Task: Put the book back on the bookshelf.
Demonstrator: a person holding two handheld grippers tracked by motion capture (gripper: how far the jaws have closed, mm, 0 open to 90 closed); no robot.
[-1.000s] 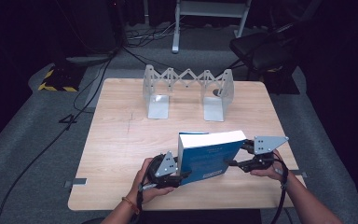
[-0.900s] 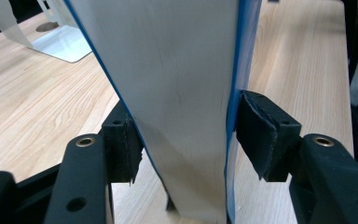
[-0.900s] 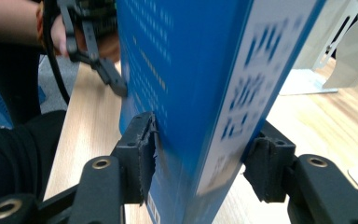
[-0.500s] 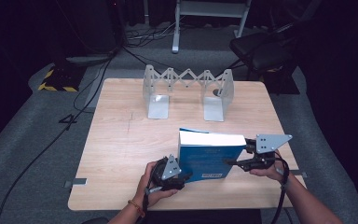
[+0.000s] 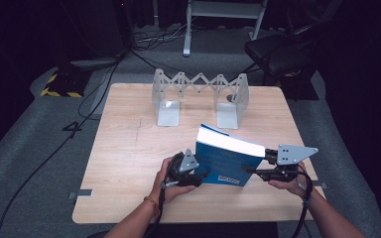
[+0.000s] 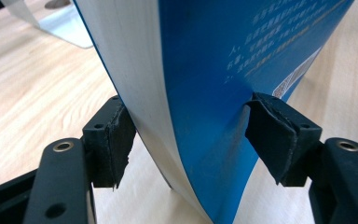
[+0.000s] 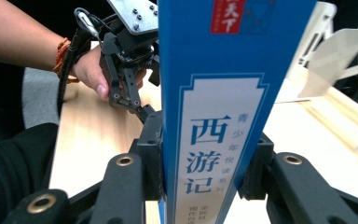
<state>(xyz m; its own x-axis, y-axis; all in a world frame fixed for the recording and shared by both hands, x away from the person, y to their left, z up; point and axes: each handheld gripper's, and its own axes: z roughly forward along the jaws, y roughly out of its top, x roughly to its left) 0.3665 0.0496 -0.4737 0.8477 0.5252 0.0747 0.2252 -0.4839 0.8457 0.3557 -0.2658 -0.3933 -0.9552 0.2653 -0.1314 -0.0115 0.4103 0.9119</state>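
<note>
Right gripper view, right gripper [image 7: 200, 186] clamping blue book [image 7: 223, 93]

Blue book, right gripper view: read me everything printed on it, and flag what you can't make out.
"西游记" on the spine of the blue book, large blue characters.
"青少年悦读系列" beside that title, smaller, only roughly legible.
Red label at the top of the spine: white characters, cropped, unreadable.
Small print at the foot of the spine: too small.
Pale text lines on the cover: blurred.
</note>
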